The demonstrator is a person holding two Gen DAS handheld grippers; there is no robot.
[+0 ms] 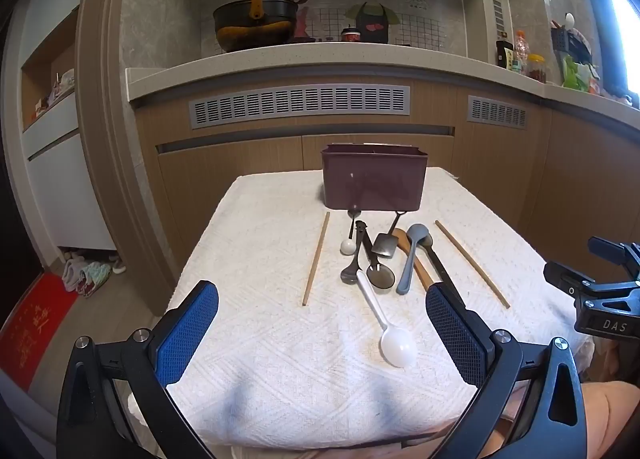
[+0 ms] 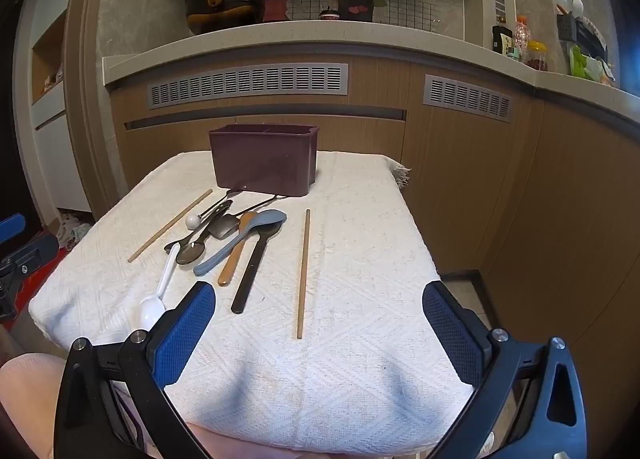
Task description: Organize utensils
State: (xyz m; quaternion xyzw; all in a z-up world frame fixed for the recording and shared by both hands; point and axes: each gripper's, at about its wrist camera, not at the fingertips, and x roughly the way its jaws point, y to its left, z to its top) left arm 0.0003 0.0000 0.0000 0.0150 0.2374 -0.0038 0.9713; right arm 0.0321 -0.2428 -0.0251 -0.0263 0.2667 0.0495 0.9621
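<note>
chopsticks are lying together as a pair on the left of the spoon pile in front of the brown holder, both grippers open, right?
Not quite. The two chopsticks lie apart: one chopstick left of the spoon pile, the other chopstick right of it, as the right wrist view shows. The brown holder and open grippers are as you say.

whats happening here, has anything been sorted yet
Nothing has been sorted yet. A person holds two grippers over a table covered with a white cloth. The left gripper and the right gripper are both open and empty. A white plastic spoon, a grey spoon, metal spoons and two separate chopsticks lie loose on the cloth in front of a dark brown utensil holder.
</note>
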